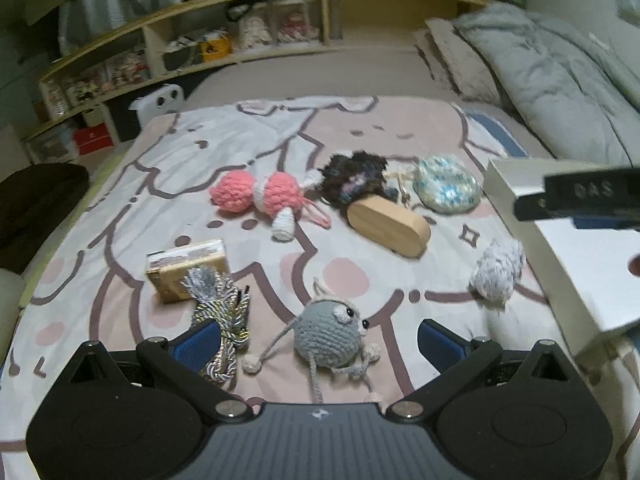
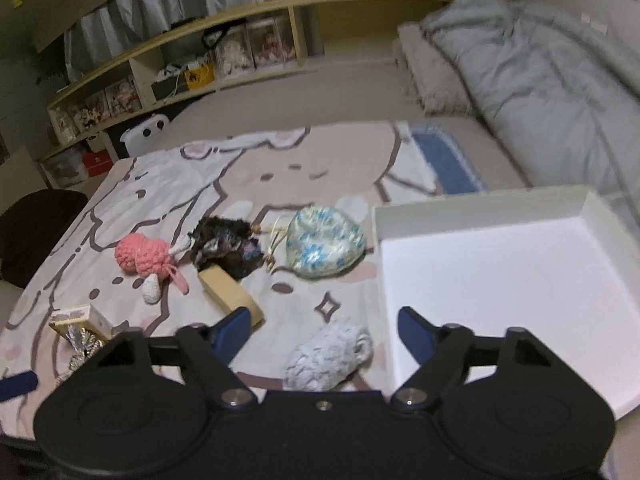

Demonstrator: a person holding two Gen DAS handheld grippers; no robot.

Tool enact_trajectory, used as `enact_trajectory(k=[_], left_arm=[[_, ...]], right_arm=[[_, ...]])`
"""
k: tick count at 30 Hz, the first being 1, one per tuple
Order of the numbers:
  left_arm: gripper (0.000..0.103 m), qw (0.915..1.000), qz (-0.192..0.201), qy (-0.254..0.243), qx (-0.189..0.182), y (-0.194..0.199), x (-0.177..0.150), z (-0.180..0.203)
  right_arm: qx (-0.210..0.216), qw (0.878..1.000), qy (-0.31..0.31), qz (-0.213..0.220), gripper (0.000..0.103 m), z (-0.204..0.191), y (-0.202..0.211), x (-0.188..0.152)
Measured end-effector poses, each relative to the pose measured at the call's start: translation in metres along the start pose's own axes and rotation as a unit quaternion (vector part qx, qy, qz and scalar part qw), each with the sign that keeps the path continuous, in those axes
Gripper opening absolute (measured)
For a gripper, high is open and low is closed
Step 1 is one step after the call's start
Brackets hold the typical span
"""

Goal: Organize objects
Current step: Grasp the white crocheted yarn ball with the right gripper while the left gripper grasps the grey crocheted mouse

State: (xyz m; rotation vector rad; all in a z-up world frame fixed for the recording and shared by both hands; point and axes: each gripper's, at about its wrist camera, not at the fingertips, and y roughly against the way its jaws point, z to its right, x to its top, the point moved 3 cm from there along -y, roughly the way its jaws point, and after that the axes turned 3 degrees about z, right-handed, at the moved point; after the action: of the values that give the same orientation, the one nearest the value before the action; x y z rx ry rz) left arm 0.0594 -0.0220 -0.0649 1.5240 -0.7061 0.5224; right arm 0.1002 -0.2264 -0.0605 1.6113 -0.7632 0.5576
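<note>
Several small things lie on a patterned blanket (image 1: 168, 168). My left gripper (image 1: 316, 342) is open, its jaws either side of a grey crochet mouse (image 1: 326, 336). A silver tassel cord (image 1: 222, 320) lies by its left finger, next to a small tan box (image 1: 188, 274). My right gripper (image 2: 324, 332) is open above a fluffy white-grey pouch (image 2: 330, 356), beside an empty white tray (image 2: 500, 280). A pink crochet toy (image 2: 146, 258), a dark fuzzy pouch (image 2: 228, 244), a wooden case (image 2: 230, 292) and a blue-patterned pouch (image 2: 324, 242) lie farther off.
A grey duvet (image 2: 532, 84) and a pillow (image 2: 432, 72) lie at the back right. A low wooden shelf (image 2: 200, 64) with boxes runs along the far wall. A dark chair (image 1: 36, 208) stands off the bed's left edge.
</note>
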Motion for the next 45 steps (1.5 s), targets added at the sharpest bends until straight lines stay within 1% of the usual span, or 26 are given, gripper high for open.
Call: enact_trajectory(k=[3,5,8,14,17,19,20,23,24,25,27,29,31,32,33,34,36,41,45], left_arm=[[0.103,0.9994,-0.014,-0.032,-0.005,-0.009,0.003,0.001],[0.103,0.9983,-0.019,-0.053,-0.010,-0.015,0.006,-0.001],[0.103,0.9961,-0.031,-0.077,-0.029,-0.027,0.010,-0.007],[0.100,0.9896,-0.058,-0.116,-0.062,-0.055,0.007,-0.017],[0.094,0.9868,-0.068,-0.121,-0.085,-0.062,0.007,-0.016],[0.088,0.9855,-0.075,-0.120,-0.094,-0.065,0.006,-0.014],[0.087,0.9850,-0.080,-0.118,-0.097,-0.067,0.005,-0.013],[0.082,0.9843,-0.094,-0.109,-0.102,-0.073,0.002,-0.012],[0.078,0.9842,-0.100,-0.105,-0.102,-0.075,0.000,-0.013],[0.073,0.9841,-0.106,-0.099,-0.103,-0.078,-0.001,-0.013],[0.066,0.9845,-0.115,-0.084,-0.102,-0.083,-0.003,-0.014],[0.063,0.9852,-0.119,-0.062,-0.107,-0.085,-0.004,-0.017],[0.052,0.9846,-0.122,-0.045,-0.116,-0.085,-0.003,-0.017],[0.050,0.9842,-0.123,-0.042,-0.120,-0.085,-0.003,-0.016],[0.050,0.9843,-0.123,-0.040,-0.119,-0.083,-0.002,-0.016],[0.049,0.9846,-0.122,-0.043,-0.118,-0.082,-0.002,-0.015],[0.049,0.9847,-0.122,-0.044,-0.117,-0.081,-0.002,-0.014],[0.049,0.9867,-0.114,-0.025,-0.113,-0.076,0.001,-0.019],[0.049,0.9883,-0.103,-0.009,-0.111,-0.069,0.004,-0.023]], right_arm=[[0.010,0.999,-0.029,-0.024,0.066,0.003,-0.014,-0.004],[0.011,0.998,-0.049,-0.035,0.065,0.006,-0.022,-0.007],[0.008,0.997,-0.067,-0.044,0.063,0.009,-0.029,-0.014],[0.010,0.997,-0.054,-0.045,0.063,0.002,-0.039,-0.026],[0.006,0.998,-0.033,-0.047,0.063,-0.003,-0.045,-0.032],[-0.001,0.999,-0.016,-0.052,0.063,-0.007,-0.051,-0.037],[-0.005,0.999,-0.007,-0.053,0.063,-0.009,-0.054,-0.040],[-0.016,0.999,0.023,-0.043,0.066,-0.014,-0.057,-0.044],[-0.017,0.999,0.031,-0.038,0.066,-0.015,-0.057,-0.045],[-0.019,0.998,0.039,-0.035,0.067,-0.016,-0.058,-0.047],[-0.027,0.997,0.061,-0.031,0.067,-0.019,-0.060,-0.049],[-0.039,0.995,0.084,-0.029,0.067,-0.022,-0.061,-0.052],[-0.049,0.993,0.107,-0.028,0.064,-0.025,-0.063,-0.055],[-0.057,0.990,0.122,-0.030,0.059,-0.026,-0.064,-0.057],[-0.065,0.988,0.137,-0.031,0.050,-0.027,-0.064,-0.058],[-0.064,0.987,0.146,-0.032,0.050,-0.027,-0.064,-0.060],[-0.060,0.987,0.144,-0.030,0.045,-0.026,-0.060,-0.058],[-0.020,0.994,0.104,-0.018,0.042,-0.026,-0.039,-0.049],[0.003,0.995,0.098,-0.006,0.042,-0.033,-0.021,-0.047]])
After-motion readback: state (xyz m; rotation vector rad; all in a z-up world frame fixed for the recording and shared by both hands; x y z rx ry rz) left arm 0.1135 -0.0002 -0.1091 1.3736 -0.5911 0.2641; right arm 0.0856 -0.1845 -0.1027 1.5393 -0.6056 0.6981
